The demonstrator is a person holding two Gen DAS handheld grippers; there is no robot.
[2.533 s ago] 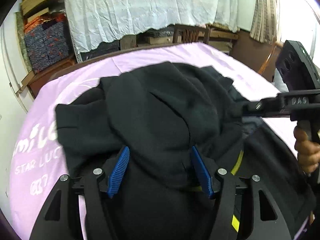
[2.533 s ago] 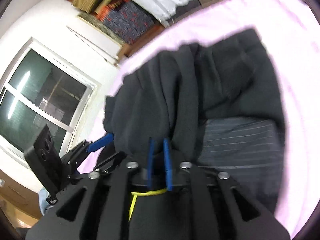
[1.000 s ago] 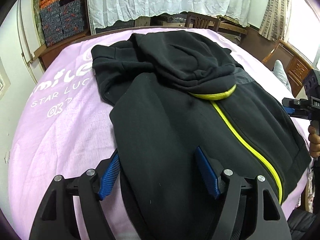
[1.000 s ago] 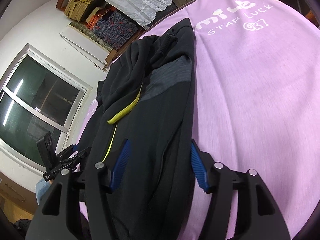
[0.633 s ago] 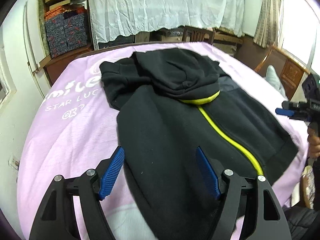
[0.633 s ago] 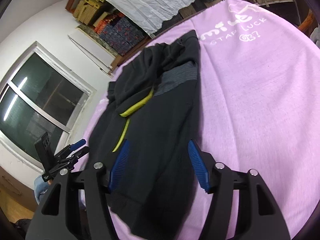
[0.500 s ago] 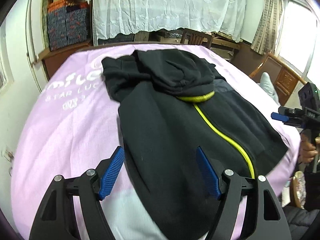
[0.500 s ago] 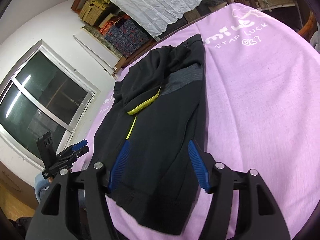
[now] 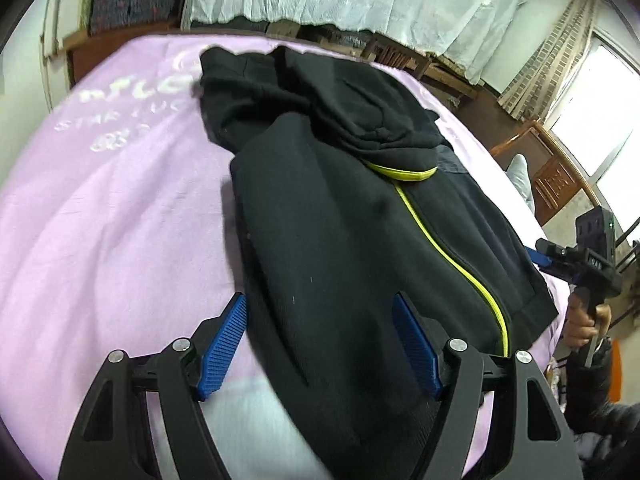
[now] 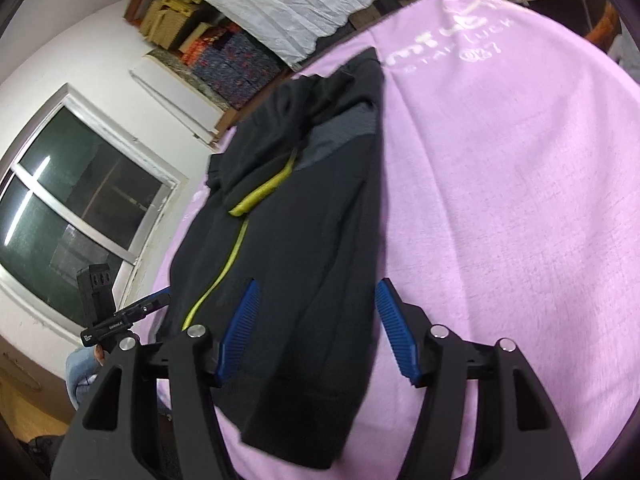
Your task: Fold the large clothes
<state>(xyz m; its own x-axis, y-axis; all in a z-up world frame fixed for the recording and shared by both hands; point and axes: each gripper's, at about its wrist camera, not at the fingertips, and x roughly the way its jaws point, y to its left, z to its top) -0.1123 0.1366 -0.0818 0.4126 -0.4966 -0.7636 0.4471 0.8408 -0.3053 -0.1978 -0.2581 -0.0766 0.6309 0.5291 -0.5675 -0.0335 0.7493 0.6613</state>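
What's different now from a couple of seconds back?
The right tongs let go of the black jacket; both sets pulled back, and the jacket now lies flat, zipper up, on the pink cloth. The left tongs are open as before.

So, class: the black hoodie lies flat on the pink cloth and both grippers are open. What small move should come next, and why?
Probably lower the left gripper onto the black hoodie hem and close: its fingers straddle that edge without pressing, and the folding isn't done.
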